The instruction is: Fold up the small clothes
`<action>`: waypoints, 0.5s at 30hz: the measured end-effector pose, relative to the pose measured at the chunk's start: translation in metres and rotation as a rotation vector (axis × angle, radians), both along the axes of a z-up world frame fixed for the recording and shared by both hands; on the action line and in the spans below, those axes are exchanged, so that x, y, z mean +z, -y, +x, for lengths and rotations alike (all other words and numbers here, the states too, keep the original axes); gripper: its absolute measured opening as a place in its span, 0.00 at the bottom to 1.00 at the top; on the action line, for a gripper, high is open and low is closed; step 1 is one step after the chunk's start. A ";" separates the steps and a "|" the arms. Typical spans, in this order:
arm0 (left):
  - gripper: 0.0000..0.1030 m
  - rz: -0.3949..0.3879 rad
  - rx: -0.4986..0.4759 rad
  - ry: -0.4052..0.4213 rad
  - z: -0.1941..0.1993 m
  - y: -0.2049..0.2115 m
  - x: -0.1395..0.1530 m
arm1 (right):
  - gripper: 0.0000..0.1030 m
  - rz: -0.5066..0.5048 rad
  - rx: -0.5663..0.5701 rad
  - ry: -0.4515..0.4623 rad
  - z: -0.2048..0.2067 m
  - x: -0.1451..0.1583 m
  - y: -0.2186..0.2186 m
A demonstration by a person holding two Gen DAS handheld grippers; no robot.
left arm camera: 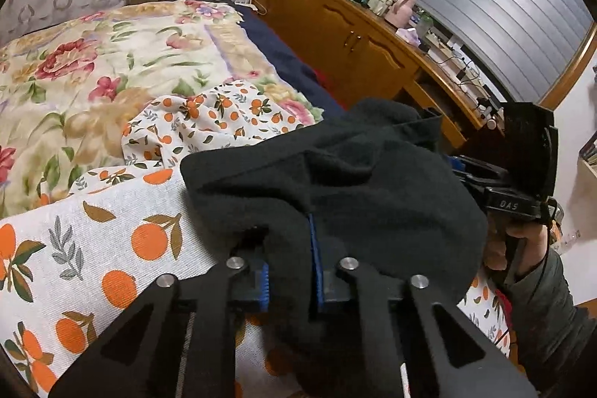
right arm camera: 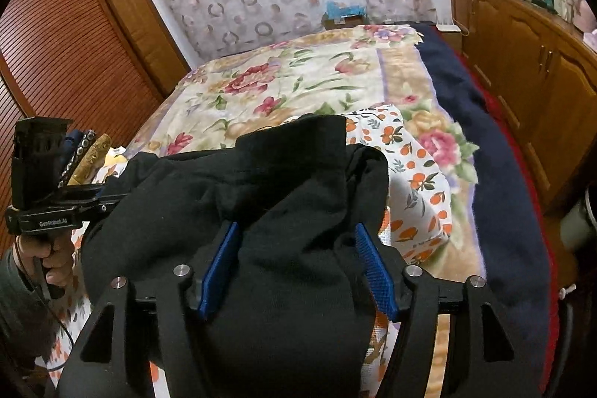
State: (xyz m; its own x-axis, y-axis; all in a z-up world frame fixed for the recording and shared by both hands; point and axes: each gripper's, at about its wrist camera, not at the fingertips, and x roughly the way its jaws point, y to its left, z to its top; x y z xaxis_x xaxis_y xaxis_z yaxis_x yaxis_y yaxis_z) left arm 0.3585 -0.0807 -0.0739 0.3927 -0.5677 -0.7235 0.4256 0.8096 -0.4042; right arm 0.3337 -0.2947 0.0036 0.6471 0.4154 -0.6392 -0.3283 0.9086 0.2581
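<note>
Item: black fleece garment (left arm camera: pixel 347 185), bunched and draped over both tools, above orange-print cloth (left arm camera: pixel 123 234) on bed with floral blanket (left arm camera: pixel 112 62).

Left tool (left arm camera: pixel 291 271): narrow gap, clenched on a fold of the garment between blue pads (left arm camera: pixel 315 260).

Right tool (right arm camera: pixel 294 260): spread wide, released; garment lying loose across and between the fingers, not pinched.

Risks, as judged:
- Slippage off the released right tool, from lack of grip; garment then hanging from the left alone and twisting.
- Uneven fold, from thick bunched layers hiding edges and seams.
- Snagging or dragging of the orange-print cloth beneath, if lowered carelessly.
- Tools colliding under the fabric, sight blocked.
</note>
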 end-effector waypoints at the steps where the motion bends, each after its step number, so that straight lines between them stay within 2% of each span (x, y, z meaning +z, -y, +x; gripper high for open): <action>1: 0.14 -0.005 0.000 0.007 -0.001 -0.001 0.001 | 0.46 0.010 0.018 -0.006 0.000 -0.001 -0.001; 5: 0.12 -0.015 0.010 0.073 -0.010 -0.002 0.015 | 0.29 0.001 0.031 0.014 -0.004 -0.003 -0.004; 6: 0.12 -0.025 0.013 0.085 -0.013 -0.003 0.019 | 0.21 -0.001 0.030 0.030 -0.006 -0.001 -0.003; 10: 0.11 -0.057 0.010 0.157 -0.031 -0.009 0.046 | 0.18 -0.042 0.018 0.101 -0.018 0.006 -0.009; 15: 0.11 -0.100 0.032 0.238 -0.056 -0.026 0.081 | 0.17 -0.042 0.019 0.205 -0.039 0.025 -0.019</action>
State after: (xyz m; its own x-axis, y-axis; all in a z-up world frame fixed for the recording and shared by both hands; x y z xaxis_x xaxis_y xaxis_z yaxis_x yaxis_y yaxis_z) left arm 0.3028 -0.0544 0.0070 0.5642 -0.6167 -0.5490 0.4935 0.7849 -0.3746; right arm 0.2947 -0.2760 0.0281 0.7577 0.4046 -0.5120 -0.3872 0.9103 0.1462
